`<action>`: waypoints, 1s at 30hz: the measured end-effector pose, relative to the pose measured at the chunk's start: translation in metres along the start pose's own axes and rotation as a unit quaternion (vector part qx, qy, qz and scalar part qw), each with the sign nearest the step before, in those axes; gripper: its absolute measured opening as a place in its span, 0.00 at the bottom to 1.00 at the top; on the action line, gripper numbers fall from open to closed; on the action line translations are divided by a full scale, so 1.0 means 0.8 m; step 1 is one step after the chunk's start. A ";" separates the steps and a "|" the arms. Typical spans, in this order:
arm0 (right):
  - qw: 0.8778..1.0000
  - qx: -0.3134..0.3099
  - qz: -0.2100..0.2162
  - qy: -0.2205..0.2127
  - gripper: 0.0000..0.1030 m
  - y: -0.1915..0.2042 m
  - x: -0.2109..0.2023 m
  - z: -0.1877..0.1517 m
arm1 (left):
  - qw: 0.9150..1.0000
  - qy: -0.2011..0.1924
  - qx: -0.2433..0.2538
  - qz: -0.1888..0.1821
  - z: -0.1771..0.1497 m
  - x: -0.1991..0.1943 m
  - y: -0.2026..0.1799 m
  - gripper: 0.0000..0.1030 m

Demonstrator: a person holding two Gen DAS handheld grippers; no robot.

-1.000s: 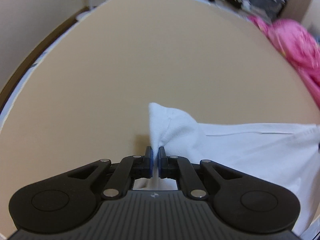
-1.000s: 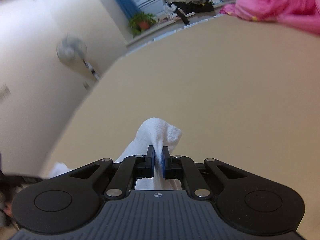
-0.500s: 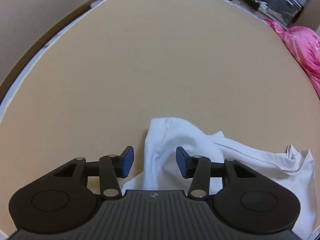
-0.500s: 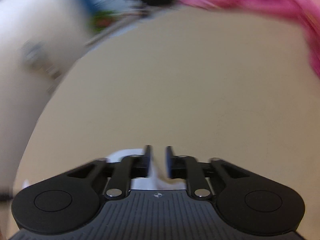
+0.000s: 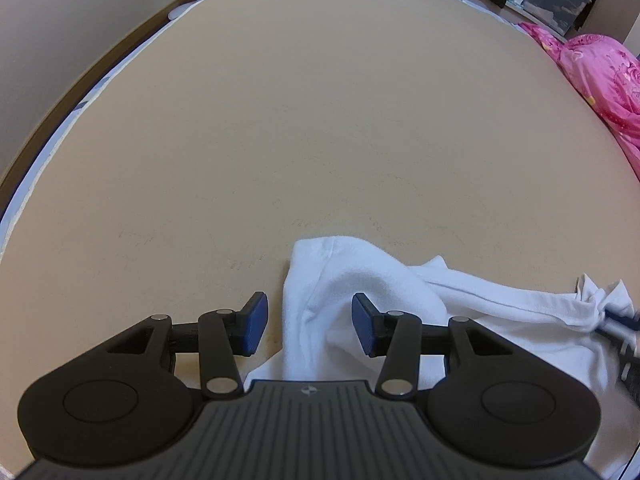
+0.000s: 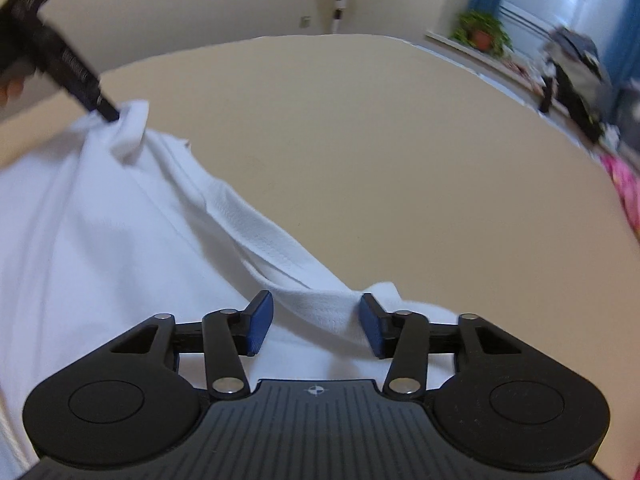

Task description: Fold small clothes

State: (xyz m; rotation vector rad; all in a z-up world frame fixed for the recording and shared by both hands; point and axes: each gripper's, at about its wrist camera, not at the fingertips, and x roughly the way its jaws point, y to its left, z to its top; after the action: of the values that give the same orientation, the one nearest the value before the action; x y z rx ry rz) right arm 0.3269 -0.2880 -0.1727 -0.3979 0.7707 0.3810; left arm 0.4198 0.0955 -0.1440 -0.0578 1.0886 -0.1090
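Note:
A small white garment (image 5: 400,300) lies crumpled on the tan surface (image 5: 320,120). My left gripper (image 5: 308,322) is open, its blue pads either side of a raised corner of the cloth. My right gripper (image 6: 316,328) is open over the garment's ribbed hem (image 6: 256,232), which runs between its pads. The left gripper's black body (image 6: 60,60) shows at the top left of the right wrist view, by the far corner of the garment (image 6: 80,220). The right gripper's tip (image 5: 624,320) shows at the right edge of the left wrist view.
A pile of pink cloth (image 5: 600,76) lies at the right side of the surface; it also shows in the right wrist view (image 6: 626,192). The surface's edge (image 5: 80,108) curves along the left. A potted plant (image 6: 480,34), a fan and clutter stand beyond it.
Both grippers were shut on corners of the white garment and held it up. Both have opened and let go; the garment now lies slack on the surface. The right wrist view has swung round.

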 end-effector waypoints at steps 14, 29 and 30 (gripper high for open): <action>0.962 0.260 -0.084 -0.019 0.05 -0.111 -0.006 0.001 | 1.000 0.007 -0.011 0.022 -0.004 0.009 0.001 0.53; 0.822 0.568 0.005 -0.048 0.08 -0.176 -0.028 -0.124 | 1.000 -0.022 0.001 0.009 0.002 -0.007 -0.039 0.07; 0.836 0.546 -0.007 -0.055 0.01 -0.173 -0.033 -0.114 | 0.999 -0.031 0.010 0.014 0.002 -0.016 -0.041 0.06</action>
State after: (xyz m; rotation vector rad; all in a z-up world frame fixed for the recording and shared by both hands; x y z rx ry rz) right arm 0.3210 -0.4552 -0.1845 0.6962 0.7540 -0.0941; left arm 0.4135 0.0646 -0.1288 -0.0272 1.0268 -0.0925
